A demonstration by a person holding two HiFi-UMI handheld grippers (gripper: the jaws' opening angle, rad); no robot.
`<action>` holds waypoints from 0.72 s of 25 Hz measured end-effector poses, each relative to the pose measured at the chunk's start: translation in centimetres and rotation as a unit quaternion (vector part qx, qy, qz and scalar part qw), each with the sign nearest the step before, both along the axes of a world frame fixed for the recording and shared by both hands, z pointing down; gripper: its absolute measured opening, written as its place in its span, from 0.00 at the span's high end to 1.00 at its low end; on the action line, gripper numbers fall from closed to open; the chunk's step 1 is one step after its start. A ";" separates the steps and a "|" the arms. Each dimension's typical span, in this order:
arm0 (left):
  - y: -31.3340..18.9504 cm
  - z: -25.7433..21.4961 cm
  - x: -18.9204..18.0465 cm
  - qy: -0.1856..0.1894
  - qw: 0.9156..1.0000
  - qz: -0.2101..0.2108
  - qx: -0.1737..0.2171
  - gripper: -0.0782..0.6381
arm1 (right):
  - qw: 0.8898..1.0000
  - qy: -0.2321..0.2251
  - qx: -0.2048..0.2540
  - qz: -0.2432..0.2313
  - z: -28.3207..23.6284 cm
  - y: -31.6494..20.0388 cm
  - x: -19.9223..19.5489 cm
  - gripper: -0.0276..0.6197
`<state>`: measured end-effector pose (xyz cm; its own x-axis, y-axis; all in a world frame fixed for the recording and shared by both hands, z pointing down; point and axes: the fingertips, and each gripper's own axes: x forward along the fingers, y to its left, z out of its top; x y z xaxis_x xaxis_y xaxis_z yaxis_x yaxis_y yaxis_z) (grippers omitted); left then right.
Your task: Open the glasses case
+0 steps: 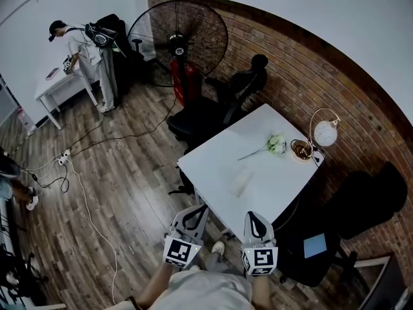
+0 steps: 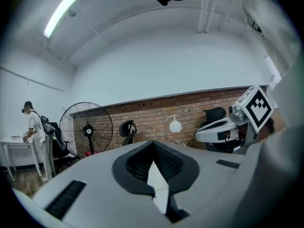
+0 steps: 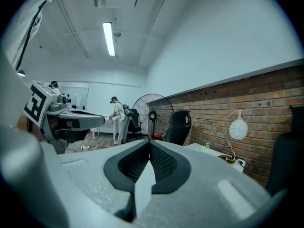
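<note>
Here's the approach step, by my reading, with nothing gripped yet. The left gripper (image 1: 201, 208) and right gripper (image 1: 253, 214) hang side by side just off the near edge of the white table (image 1: 284, 179), both pointing toward it. Jaws on both are pressed together and empty: the left gripper view shows the dark pads meeting at the tip with nothing between them, and the right gripper view shows the same.

The glasses case (image 1: 240, 182) looks to be that pale oblong thing lying flat on the table, toward the near side, well apart from both grippers. It's faint against the white top, so whether the lid is shut I can't make out; I judge it unopened. Further back sit a flower sprig (image 1: 273, 143) and a round lamp (image 1: 324, 133), clear of the case.

Next, I reckon, both grippers must reach in over the table edge and spread their jaws: one to pin the case's base, the other to catch the lid's lip and lift. Finding that seam on a pale case will be the tricky bit.
</note>
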<state>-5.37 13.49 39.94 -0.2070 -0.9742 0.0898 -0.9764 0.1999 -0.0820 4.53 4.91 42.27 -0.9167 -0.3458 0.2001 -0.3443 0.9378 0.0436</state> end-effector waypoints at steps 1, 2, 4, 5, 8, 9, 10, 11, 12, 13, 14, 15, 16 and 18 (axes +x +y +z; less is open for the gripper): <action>-0.8 0.0 -0.3 0.000 1.000 -0.001 -0.002 0.89 | 1.000 0.000 -0.002 -0.001 0.1 -0.8 -0.3 0.95; -1.5 0.1 -0.6 0.000 1.000 -0.002 -0.004 0.89 | 1.000 -0.001 -0.004 -0.003 0.2 -1.5 -0.7 0.95; -3.1 0.1 -1.2 0.000 1.000 -0.006 -0.006 0.89 | 1.000 -0.001 -0.007 -0.007 0.2 -3.1 -1.3 0.95; -3.9 0.1 -1.4 0.000 1.000 -0.008 -0.008 0.89 | 1.000 -0.001 -0.009 -0.009 0.3 -3.9 -1.5 0.95; -6.0 0.2 -2.0 0.000 1.000 -0.016 -0.014 0.89 | 1.000 -0.001 -0.016 -0.019 0.6 -6.1 -2.4 0.95; -6.6 0.1 -2.2 -0.002 1.000 -0.018 -0.016 0.89 | 1.000 -0.003 -0.018 -0.023 0.6 -6.7 -2.8 0.95; -7.2 0.1 -2.5 -0.003 1.000 -0.021 -0.016 0.89 | 0.999 -0.005 -0.019 -0.026 0.5 -7.3 -3.1 0.95; -7.8 -0.1 -2.8 -0.003 1.000 -0.024 -0.017 0.89 | 0.999 -0.007 -0.019 -0.030 0.4 -7.9 -3.5 0.95; -8.5 -0.2 -3.1 -0.005 0.999 -0.027 -0.017 0.89 | 0.999 -0.009 -0.019 -0.033 0.2 -8.6 -3.9 0.95; -9.1 -0.3 -3.4 -0.006 0.999 -0.029 -0.018 0.89 | 0.999 -0.010 -0.019 -0.035 0.1 -9.2 -4.2 0.95; -9.7 -0.3 -3.6 -0.008 0.999 -0.031 -0.019 0.89 | 0.999 -0.011 -0.020 -0.037 0.0 -9.8 -4.5 0.95; -10.3 -0.4 -3.7 -0.008 0.999 -0.032 -0.020 0.88 | 0.999 -0.011 -0.022 -0.040 0.0 -10.4 -4.7 0.95; -10.8 -0.4 -3.8 -0.007 0.999 -0.034 -0.021 0.89 | 0.999 -0.012 -0.024 -0.041 0.0 -11.0 -4.8 0.95; -11.9 -0.4 -3.9 -0.006 0.999 -0.037 -0.023 0.89 | 0.999 -0.013 -0.028 -0.045 0.1 -12.1 -4.9 0.95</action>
<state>-9.27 1.58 39.51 -0.2789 -0.9513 0.1316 -0.9582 0.2665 -0.1040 -0.35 -7.15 42.34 -0.9484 -0.2515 0.1932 -0.2595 0.9656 -0.0165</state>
